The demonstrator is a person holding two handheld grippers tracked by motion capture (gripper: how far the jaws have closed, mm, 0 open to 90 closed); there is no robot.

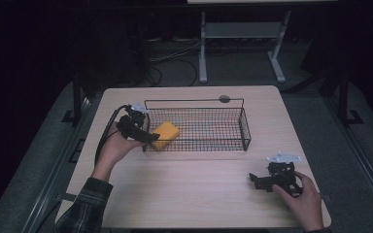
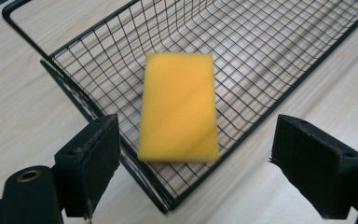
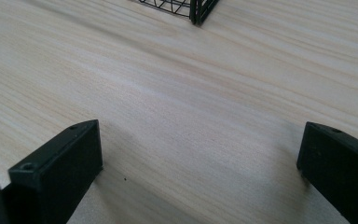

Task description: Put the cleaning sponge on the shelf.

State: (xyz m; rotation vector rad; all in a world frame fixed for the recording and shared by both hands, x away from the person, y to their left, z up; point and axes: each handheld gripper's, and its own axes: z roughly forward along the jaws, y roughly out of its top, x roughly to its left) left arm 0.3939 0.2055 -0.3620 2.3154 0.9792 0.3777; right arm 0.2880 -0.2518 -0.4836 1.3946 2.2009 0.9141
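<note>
Left gripper [image 2: 196, 154], jaws spread w/ nothing between, has yellow sponge [image 2: 179, 107] just ahead in wire basket [image 2: 279, 70], long axis running away from jaws; right gripper [image 3: 200, 172] spread, well apart.

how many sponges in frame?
1. The yellow sponge lies in the wire basket, at its left end, just ahead of the open left gripper. Nothing else sits in the basket.
</note>
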